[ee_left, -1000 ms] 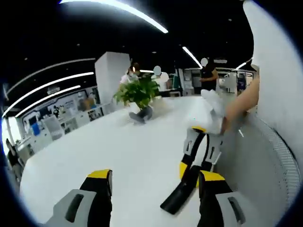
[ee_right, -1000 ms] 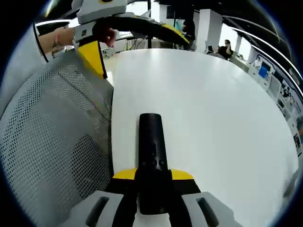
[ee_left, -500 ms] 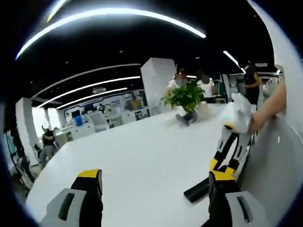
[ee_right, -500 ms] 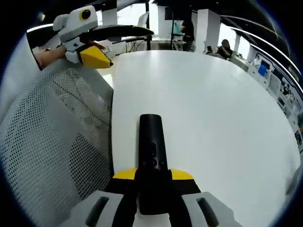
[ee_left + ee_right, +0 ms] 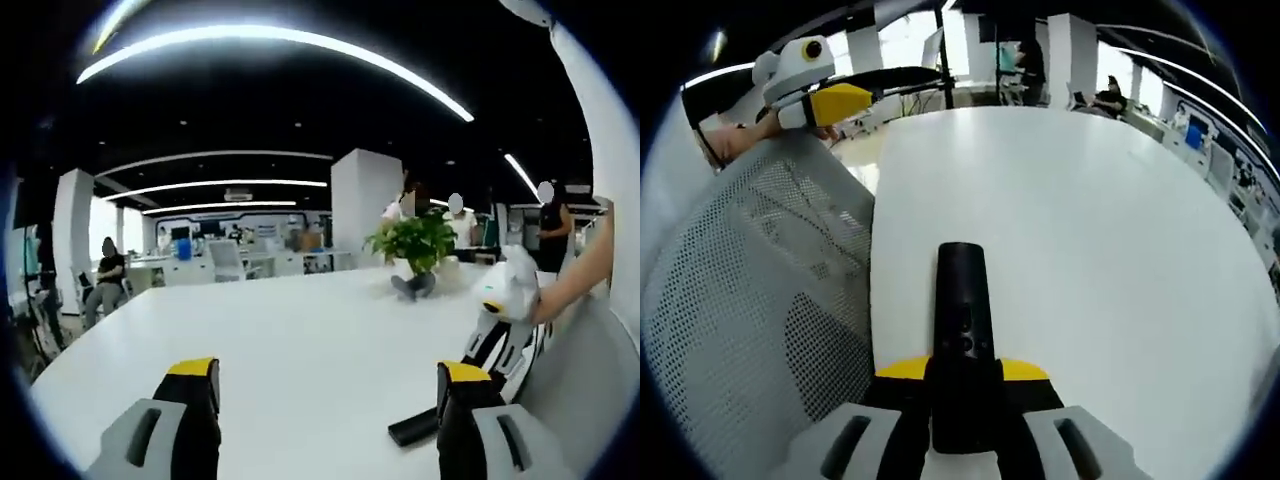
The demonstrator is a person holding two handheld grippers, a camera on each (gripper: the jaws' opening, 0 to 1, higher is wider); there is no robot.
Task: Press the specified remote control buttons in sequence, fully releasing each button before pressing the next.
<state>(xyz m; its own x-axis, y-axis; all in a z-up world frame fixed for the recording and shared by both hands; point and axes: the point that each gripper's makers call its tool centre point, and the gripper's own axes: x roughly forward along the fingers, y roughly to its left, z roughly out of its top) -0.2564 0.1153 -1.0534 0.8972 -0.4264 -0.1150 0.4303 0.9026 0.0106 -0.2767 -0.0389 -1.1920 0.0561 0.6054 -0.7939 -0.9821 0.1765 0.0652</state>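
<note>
My right gripper point(image 5: 962, 378) is shut on a slim black remote point(image 5: 962, 300), which points forward low over the white table point(image 5: 1090, 220). The remote's small buttons face up just ahead of the yellow jaw tips. In the left gripper view the same remote's end point(image 5: 414, 428) pokes out beneath the right gripper point(image 5: 497, 325), which comes in from the right with a person's arm behind it. My left gripper point(image 5: 325, 400) stands open above the table with nothing between its jaws. It also appears as the left gripper point(image 5: 825, 98) at the far upper left, well apart from the remote.
A grey mesh chair back point(image 5: 740, 300) runs along the table's left edge. A potted green plant point(image 5: 420, 240) stands at the far side of the table point(image 5: 300, 330). People sit and stand in the office behind.
The left gripper has pulled up and away from the remote and its view has swung level, toward the room. The right gripper still grips the remote in the same place.
</note>
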